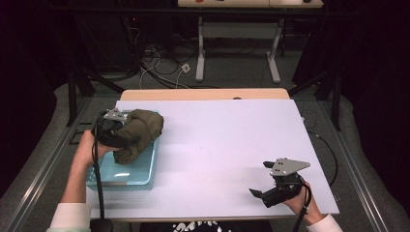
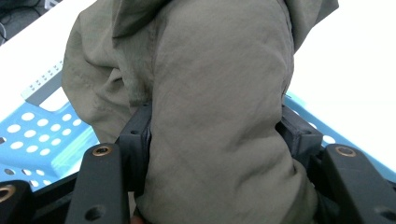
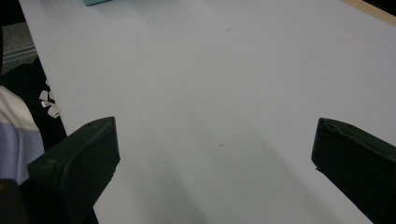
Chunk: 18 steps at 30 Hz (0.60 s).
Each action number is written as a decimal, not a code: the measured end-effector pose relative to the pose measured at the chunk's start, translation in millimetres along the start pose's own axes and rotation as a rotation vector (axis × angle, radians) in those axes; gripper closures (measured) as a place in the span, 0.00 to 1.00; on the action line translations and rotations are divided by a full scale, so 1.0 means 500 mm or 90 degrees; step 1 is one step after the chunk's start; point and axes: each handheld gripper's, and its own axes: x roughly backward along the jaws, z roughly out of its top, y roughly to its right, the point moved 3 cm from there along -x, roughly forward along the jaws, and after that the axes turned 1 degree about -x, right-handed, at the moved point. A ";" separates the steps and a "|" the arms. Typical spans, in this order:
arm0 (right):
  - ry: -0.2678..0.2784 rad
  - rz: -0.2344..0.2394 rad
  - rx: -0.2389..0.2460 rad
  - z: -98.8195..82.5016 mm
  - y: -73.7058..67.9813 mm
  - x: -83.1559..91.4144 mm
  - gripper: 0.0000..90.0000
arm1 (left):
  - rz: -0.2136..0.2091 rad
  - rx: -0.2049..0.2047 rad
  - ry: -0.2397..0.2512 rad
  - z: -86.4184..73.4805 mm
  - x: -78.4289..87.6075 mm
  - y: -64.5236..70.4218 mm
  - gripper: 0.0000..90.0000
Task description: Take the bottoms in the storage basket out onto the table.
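An olive-green bundle of cloth (image 1: 139,133) hangs over the light blue perforated basket (image 1: 126,176) at the table's left side. My left gripper (image 1: 126,136) is shut on the cloth; in the left gripper view the fabric (image 2: 219,116) bulges between both black jaws, with the basket (image 2: 32,140) below it. My right gripper (image 1: 261,179) rests near the table's front right, held by a hand, jaws wide apart. In the right gripper view my right gripper (image 3: 215,158) has only bare white tabletop between its jaws.
The white tabletop (image 1: 227,140) stretches between the basket and the right gripper. A wooden strip (image 1: 203,94) runs along the table's far edge. Beyond it stand another table's white legs (image 1: 200,53) and floor cables (image 1: 159,63). The front edge lies close to the right gripper.
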 end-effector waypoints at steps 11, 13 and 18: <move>0.000 -0.002 0.000 0.001 0.000 -0.001 0.01 | -0.008 -0.013 0.011 0.005 0.008 0.008 0.46; -0.001 0.000 0.000 0.001 0.001 -0.003 0.01 | -0.009 -0.014 0.013 0.006 0.011 0.008 0.46; -0.003 0.000 -0.001 0.001 0.000 -0.003 0.01 | -0.010 -0.021 0.021 0.011 0.018 0.016 0.46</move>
